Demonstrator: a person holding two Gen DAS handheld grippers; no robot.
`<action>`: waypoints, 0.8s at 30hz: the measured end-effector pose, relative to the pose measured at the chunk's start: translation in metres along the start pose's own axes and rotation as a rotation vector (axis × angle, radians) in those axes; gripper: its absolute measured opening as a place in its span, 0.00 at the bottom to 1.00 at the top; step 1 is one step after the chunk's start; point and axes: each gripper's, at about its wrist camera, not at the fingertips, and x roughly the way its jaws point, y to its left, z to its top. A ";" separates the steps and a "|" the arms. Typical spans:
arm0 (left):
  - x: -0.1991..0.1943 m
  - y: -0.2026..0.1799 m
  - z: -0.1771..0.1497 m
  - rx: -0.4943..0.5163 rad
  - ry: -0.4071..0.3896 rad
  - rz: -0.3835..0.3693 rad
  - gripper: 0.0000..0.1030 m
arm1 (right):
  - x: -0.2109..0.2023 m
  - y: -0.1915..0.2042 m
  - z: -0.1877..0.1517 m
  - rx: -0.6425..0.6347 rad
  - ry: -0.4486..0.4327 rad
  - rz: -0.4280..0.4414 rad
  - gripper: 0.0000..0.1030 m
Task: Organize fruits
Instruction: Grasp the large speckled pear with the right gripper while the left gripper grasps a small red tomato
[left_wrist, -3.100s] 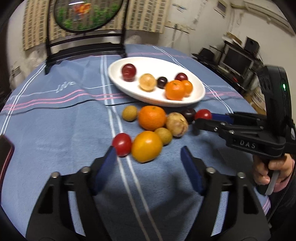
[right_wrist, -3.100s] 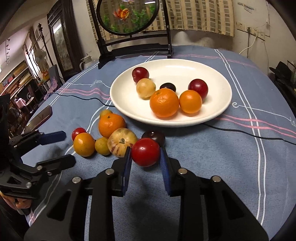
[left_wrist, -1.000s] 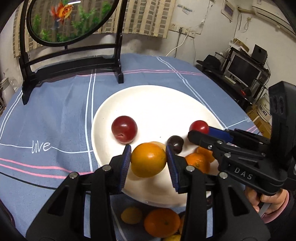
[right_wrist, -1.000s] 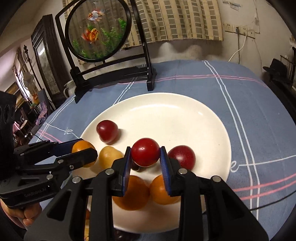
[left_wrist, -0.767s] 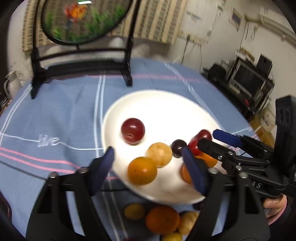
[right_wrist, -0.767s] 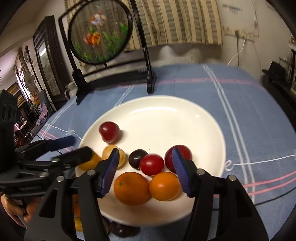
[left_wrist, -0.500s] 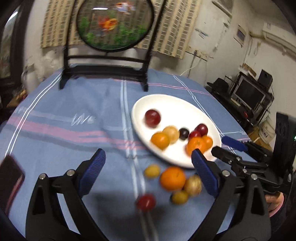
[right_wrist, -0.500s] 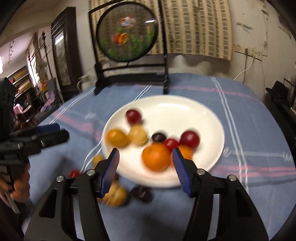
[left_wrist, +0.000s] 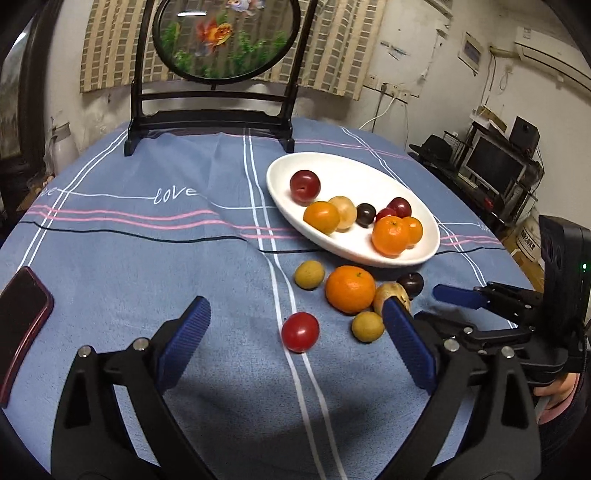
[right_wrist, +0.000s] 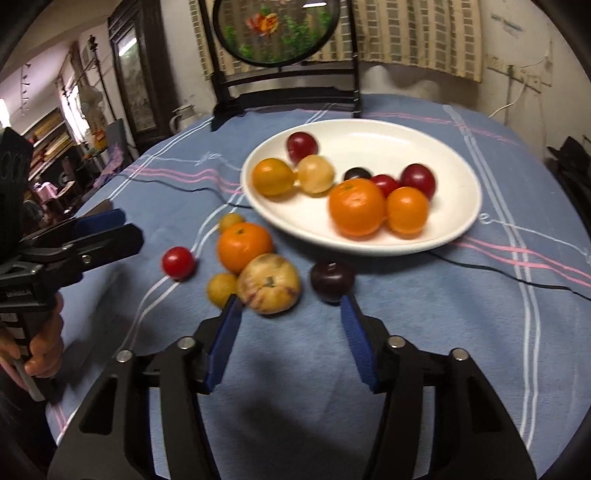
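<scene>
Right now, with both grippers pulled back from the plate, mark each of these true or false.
1. The white plate holds eight fruits. True.
2. The red tomato on the tablecloth sits inside the plate. False: it lies alone on the cloth, nearest the left gripper.
3. The right gripper is clamped on a fruit. False: its jaws are closing, but nothing is between them.
4. The dark plum lies on the cloth just outside the plate's rim. True.
5. A phone lies on the plate. False: it lies at the cloth's left edge.
</scene>
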 end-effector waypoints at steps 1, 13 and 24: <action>0.002 0.001 0.002 -0.003 0.003 -0.003 0.93 | 0.000 0.000 -0.001 0.004 0.006 0.012 0.52; 0.001 -0.002 0.000 0.009 0.010 0.007 0.93 | 0.018 -0.009 0.005 0.126 0.065 0.160 0.44; -0.001 -0.003 0.000 0.016 0.003 -0.005 0.93 | 0.032 -0.018 0.012 0.231 0.079 0.200 0.44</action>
